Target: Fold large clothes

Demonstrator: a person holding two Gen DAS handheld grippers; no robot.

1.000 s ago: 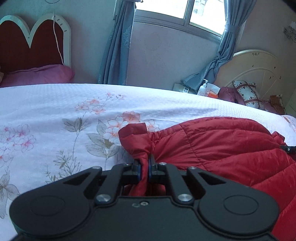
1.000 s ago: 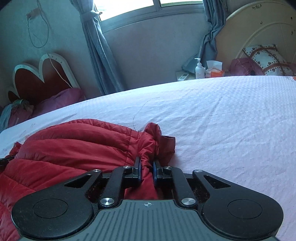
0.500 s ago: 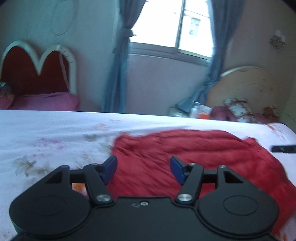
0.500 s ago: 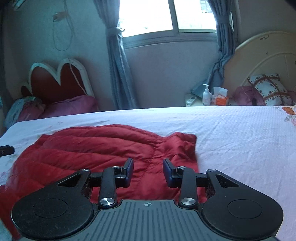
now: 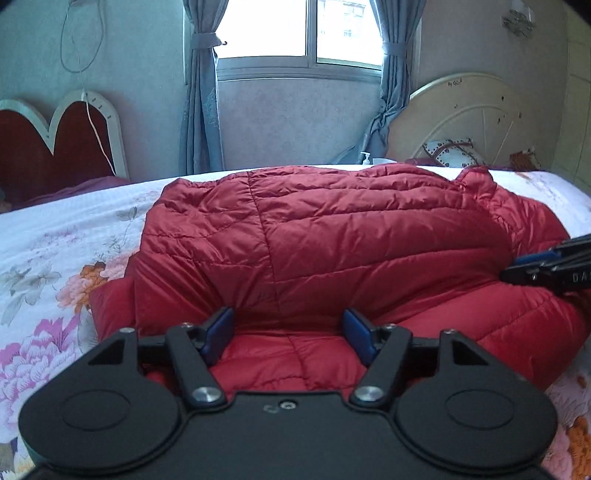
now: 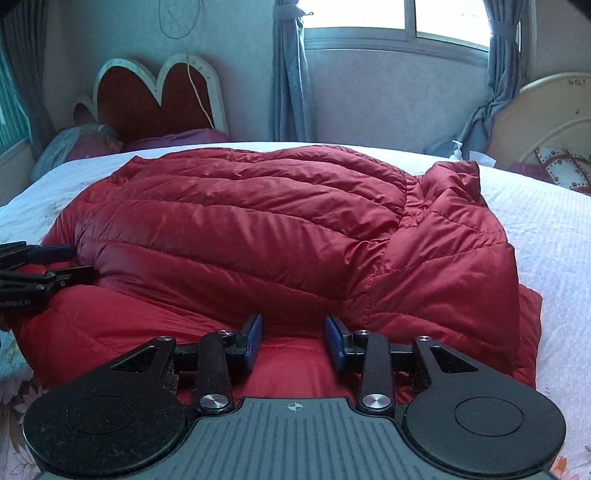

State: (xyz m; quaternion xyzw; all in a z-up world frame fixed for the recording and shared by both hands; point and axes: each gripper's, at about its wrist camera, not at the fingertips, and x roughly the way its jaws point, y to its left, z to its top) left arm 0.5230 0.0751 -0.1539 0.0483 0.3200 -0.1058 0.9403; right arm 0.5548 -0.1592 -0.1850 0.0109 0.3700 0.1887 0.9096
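A red quilted down jacket [image 5: 351,236] lies spread across the bed [image 5: 48,251], its upper layer folded forward over a lower layer so that a rounded fold edge runs across the near side; in the right wrist view the same jacket [image 6: 258,229] fills most of the mattress, with a sleeve or collar part bunched up at its far right corner. The left hand-held gripper [image 5: 288,332] hovers low over the near edge of the jacket with its blue-padded jaws spread wide apart and nothing between them, the red fabric showing through the gap. The right hand-held gripper [image 6: 293,338] is likewise released, its blue fingers [image 6: 255,332] parted above the near hem, gripping nothing. Each tool shows at the edge of the other's view: the right one pokes in at the jacket's right side in the left wrist view, the left one at the jacket's left side in the right wrist view. The bedspread is white with a floral print on the left part and plain textured white on the right. Behind the bed stand a heart-shaped red headboard [image 5: 40,147], a window [image 5: 299,33] with blue-grey curtains [image 5: 201,107] tied back, and a rounded cream headboard [image 5: 476,122] with a patterned cushion [image 5: 448,153] resting against it
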